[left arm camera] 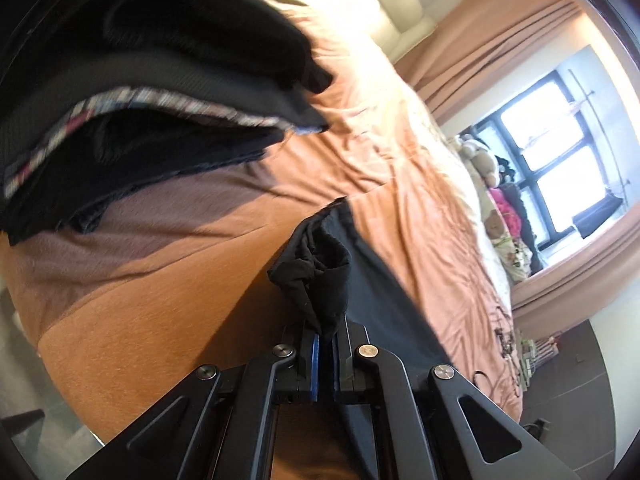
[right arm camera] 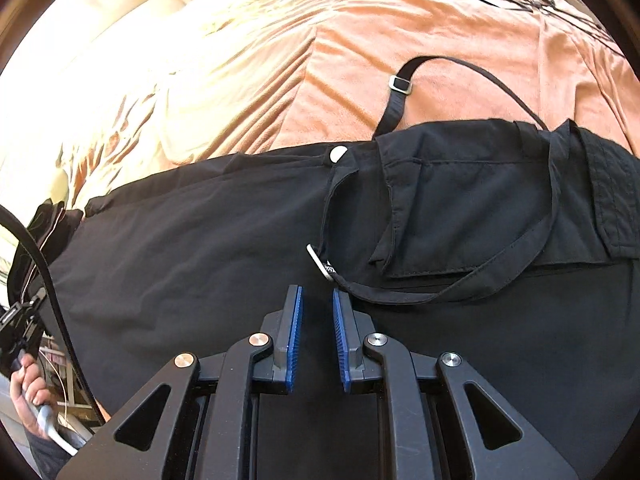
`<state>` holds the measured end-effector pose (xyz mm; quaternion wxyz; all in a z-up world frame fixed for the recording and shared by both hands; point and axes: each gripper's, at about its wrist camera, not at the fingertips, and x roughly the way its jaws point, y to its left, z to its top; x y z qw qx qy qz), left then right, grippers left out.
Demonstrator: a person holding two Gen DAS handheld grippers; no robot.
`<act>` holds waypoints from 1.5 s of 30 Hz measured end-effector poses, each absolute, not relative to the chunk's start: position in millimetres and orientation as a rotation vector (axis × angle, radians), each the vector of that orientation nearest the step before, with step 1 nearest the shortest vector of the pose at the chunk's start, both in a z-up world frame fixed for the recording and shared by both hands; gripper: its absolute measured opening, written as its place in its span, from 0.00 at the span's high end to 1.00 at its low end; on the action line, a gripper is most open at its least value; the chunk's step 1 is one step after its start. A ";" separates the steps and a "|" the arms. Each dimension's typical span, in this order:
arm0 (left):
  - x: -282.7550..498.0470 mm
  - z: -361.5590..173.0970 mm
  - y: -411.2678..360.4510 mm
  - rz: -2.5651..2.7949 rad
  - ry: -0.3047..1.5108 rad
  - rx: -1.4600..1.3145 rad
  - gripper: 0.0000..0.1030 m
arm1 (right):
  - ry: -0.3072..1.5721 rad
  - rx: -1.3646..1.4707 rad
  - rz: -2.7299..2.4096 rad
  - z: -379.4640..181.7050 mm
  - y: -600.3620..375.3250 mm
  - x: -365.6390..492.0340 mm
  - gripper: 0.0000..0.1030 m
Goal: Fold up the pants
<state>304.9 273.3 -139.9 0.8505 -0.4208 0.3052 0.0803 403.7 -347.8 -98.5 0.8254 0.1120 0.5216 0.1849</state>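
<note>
Left gripper (left arm camera: 326, 334) clamps bunched black pants (left arm camera: 316, 268); right gripper (right arm camera: 316, 312), jaws apart, over pants; buckle print illegible; orange bedspread (right arm camera: 360, 32).

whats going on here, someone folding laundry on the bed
Yes. A person is folding black pants spread on an orange bedspread, using two hand-held grippers. The left hand-held gripper is shut on a bunched end of the pants. The right hand-held gripper is open just above the fabric, near the belt strap, gripping nothing. A stack of folded clothes sits nearby on the bed.
</note>
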 end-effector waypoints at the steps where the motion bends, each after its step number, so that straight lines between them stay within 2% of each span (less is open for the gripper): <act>1: 306.0 -134.9 272.0 0.161 0.636 -0.884 0.96 | 1.112 0.241 0.400 -99.6 -346.6 401.2 0.87; 12: 321.4 -60.5 238.6 0.049 0.551 -0.794 0.96 | 1.172 0.295 0.468 -113.5 -359.8 326.8 0.87; 16: 327.2 -34.0 222.8 0.001 0.527 -0.765 0.96 | 1.179 0.312 0.483 -115.0 -366.9 301.0 0.91; 25: 350.0 41.7 162.3 -0.147 0.461 -0.675 0.96 | 1.179 0.347 0.545 -112.5 -374.3 273.3 0.91; 40: 369.0 140.6 50.3 -0.374 0.374 -0.537 0.96 | 0.956 0.492 0.491 -49.2 -485.4 238.2 0.90; 42: 369.0 150.3 33.0 -0.408 0.367 -0.523 0.96 | 0.929 0.513 0.476 -43.8 -499.9 230.4 0.79; 44: 369.6 158.9 16.6 -0.436 0.366 -0.510 0.96 | 0.895 0.532 0.453 -39.5 -515.4 222.7 0.54; 45: 370.2 162.5 6.8 -0.450 0.366 -0.502 0.96 | 0.870 0.548 0.439 -37.0 -526.7 217.9 0.50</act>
